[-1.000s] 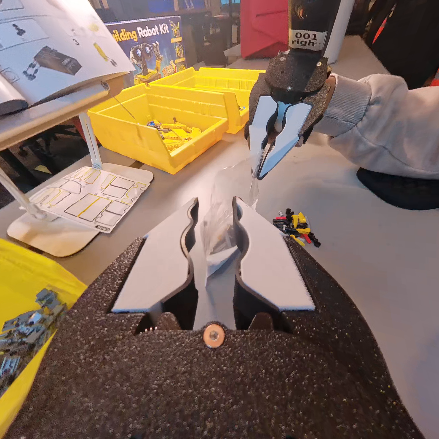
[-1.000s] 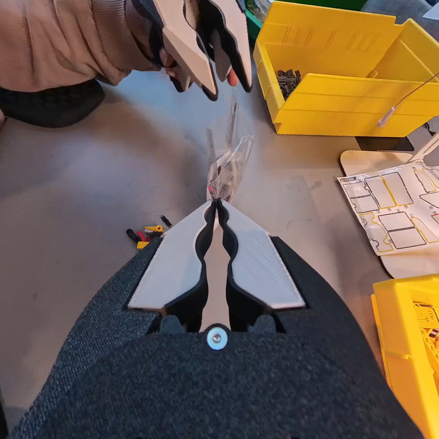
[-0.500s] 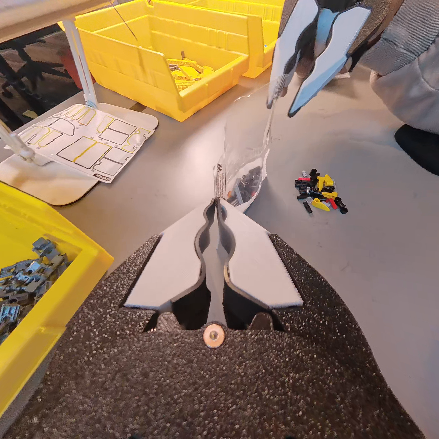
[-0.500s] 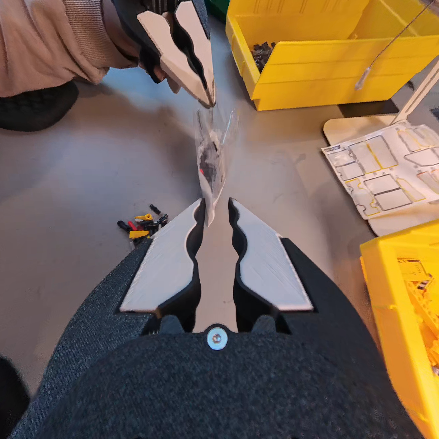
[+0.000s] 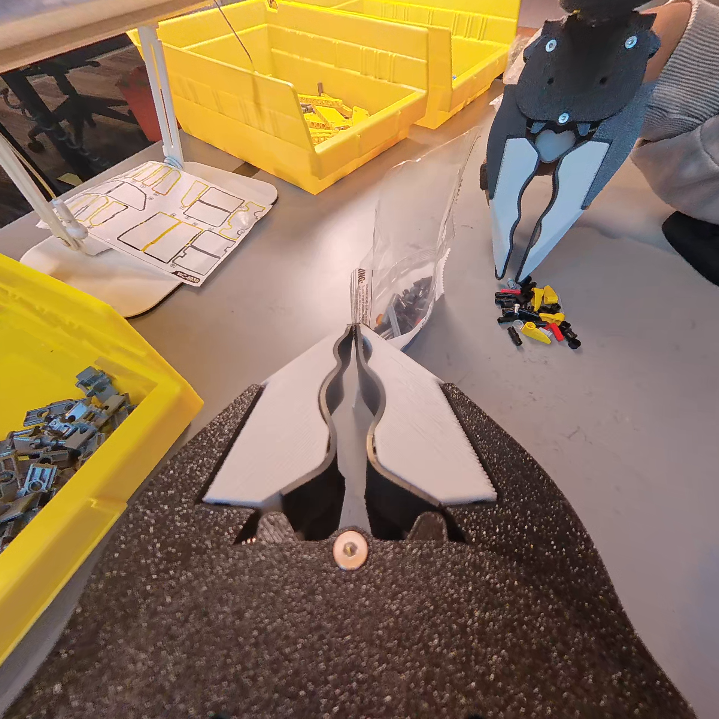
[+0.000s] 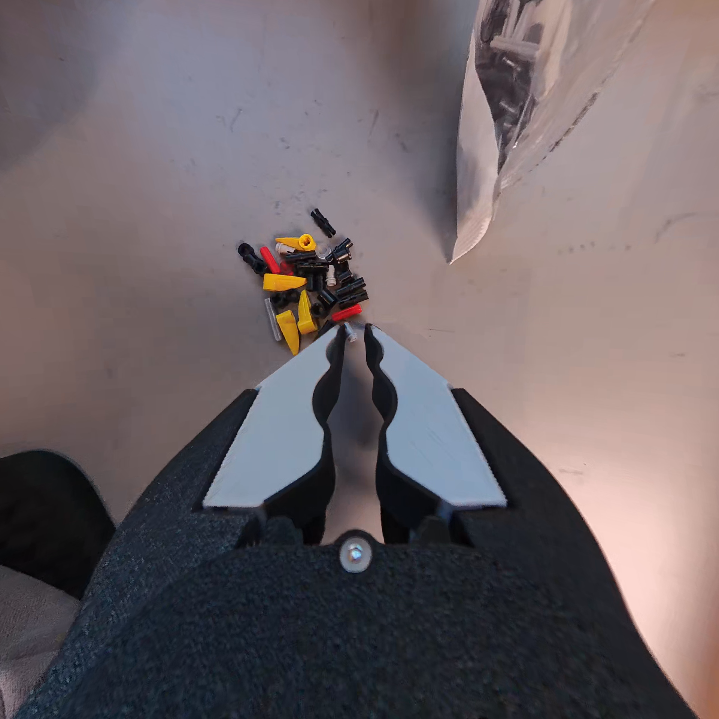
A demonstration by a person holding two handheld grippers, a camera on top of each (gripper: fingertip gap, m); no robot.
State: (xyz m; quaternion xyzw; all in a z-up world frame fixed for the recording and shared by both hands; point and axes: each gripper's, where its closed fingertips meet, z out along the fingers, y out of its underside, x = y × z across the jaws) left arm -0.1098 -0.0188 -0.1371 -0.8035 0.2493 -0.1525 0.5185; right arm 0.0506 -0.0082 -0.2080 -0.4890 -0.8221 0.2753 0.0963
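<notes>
The left tongs (image 5: 353,330) are clamped on the edge of a clear bag (image 5: 408,249) with small parts inside. The right tongs (image 6: 355,330), slightly apart, hover at a loose pile of parts (image 6: 307,284) on the tabletop (image 5: 583,428).

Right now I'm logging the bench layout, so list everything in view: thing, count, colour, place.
bag: one, clear, small dark parts inside, edge pinched by the left tool.
loose parts: one small pile, black, yellow, red, on the table at the right tool's tips.
bins: at least three, yellow; far ones behind the bag, near one holds grey parts.
sheet: one, white with outlined shapes, on the stand's base.
stand: one, white, far left.
table: grey.
sleeve: grey, behind the right tool.
left tool: shut on the bag.
right tool: slightly open.
</notes>
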